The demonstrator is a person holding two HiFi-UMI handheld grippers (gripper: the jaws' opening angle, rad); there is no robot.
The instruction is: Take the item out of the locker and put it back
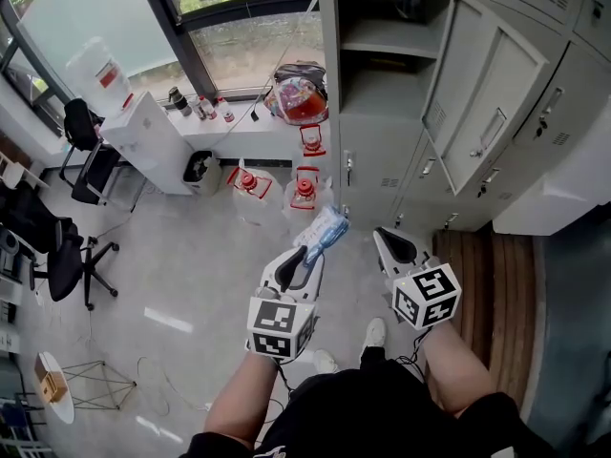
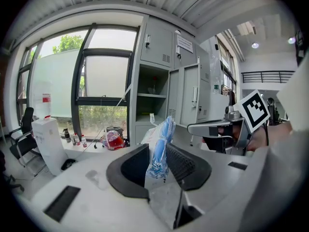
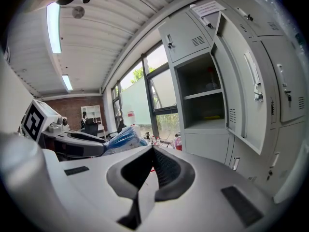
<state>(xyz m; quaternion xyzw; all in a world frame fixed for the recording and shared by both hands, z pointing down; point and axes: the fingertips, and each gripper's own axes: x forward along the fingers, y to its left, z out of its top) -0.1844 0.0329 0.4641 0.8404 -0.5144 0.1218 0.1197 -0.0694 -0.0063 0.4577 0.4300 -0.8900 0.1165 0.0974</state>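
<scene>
Blue packet point(image 1: 323, 229) is being clamped by left gripper point(image 1: 304, 254); right gripper point(image 1: 389, 241) is hanging closed, empty. Keep grip firm, clearing locker door point(image 1: 487, 103).

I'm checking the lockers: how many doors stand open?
1: the tall door, swung out right of its shelves. Other doors in view look shut; some may be hidden.

Blue against grey and white
The crinkled blue-and-clear plastic packet point(image 1: 325, 227) shows against pale grey metal lockers point(image 1: 382, 151); the white left gripper point(image 1: 308, 254) and white right gripper point(image 1: 389, 240) carry black pads point(image 2: 182, 166) and black-and-white square-marker cubes point(image 1: 282, 329).
</scene>
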